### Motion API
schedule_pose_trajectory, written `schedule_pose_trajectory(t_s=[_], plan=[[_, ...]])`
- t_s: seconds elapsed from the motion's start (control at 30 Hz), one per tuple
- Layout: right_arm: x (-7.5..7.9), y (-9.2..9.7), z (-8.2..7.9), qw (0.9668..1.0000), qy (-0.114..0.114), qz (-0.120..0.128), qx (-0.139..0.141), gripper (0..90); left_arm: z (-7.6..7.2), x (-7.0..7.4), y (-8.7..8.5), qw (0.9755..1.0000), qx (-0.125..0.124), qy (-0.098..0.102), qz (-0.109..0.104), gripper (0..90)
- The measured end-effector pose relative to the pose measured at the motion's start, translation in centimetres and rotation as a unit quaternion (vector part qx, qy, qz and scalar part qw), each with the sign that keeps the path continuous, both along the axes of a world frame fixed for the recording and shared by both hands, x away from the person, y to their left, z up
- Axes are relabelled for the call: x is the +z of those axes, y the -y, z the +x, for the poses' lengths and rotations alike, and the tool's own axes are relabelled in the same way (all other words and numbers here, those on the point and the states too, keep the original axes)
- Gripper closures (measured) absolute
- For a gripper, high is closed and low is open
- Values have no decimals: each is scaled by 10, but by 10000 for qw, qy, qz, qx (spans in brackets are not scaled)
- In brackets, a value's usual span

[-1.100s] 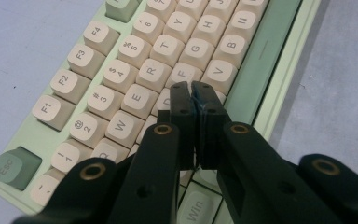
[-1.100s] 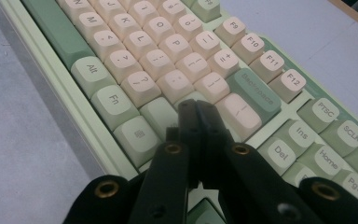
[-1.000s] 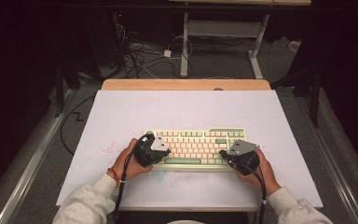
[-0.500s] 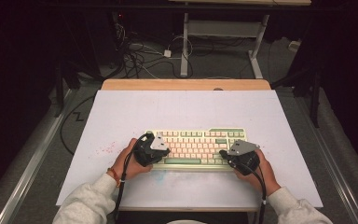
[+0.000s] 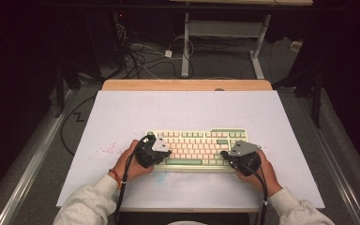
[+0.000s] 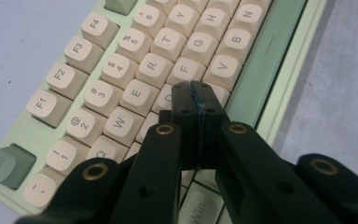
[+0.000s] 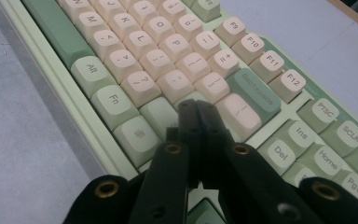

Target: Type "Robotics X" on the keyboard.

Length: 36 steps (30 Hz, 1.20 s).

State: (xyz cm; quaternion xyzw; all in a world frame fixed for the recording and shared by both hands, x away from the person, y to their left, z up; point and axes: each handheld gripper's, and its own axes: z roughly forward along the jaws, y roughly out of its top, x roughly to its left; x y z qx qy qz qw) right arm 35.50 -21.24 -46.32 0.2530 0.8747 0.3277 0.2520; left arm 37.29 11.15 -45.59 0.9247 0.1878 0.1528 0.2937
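Observation:
A pale green keyboard (image 5: pixel 198 146) with cream and green keys lies on the white table mat (image 5: pixel 192 112), near its front edge. My left gripper (image 5: pixel 161 153) rests over the keyboard's left end; its jaws are shut with nothing between them, tips over the cream letter keys (image 6: pixel 196 91) near D and C. My right gripper (image 5: pixel 227 154) sits over the keyboard's right end, jaws shut and empty, tips (image 7: pixel 196 106) above the keys below the Backspace key (image 7: pixel 254 93). I cannot tell whether either tip touches a key.
A wooden table edge (image 5: pixel 187 85) runs along the far side of the mat. Behind it, cables (image 5: pixel 140 51) and a white desk frame (image 5: pixel 225 33) stand on the dark floor. Pink marks (image 5: pixel 107 150) stain the mat left of the keyboard.

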Motion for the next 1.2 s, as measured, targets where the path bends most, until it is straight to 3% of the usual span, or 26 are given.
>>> schedule_pose_trajectory(t_s=[0.23,0.47,0.77,0.97,1.2], plan=[[2,0,0,10000,-1,-16,-10,900,-5,11,-7,9995,50,233,-220,824],[10,0,-3,9999,57,142,35,896,-7,15,-11,9978,172,478,-414,741],[19,0,-5,9992,190,342,7,818,-7,16,-13,9956,391,714,-454,599],[22,0,-5,9987,241,450,-58,684,-9,17,-13,9943,500,826,-445,467],[25,0,-3,9973,316,618,-250,436,-10,16,-13,9917,651,979,-514,273]])
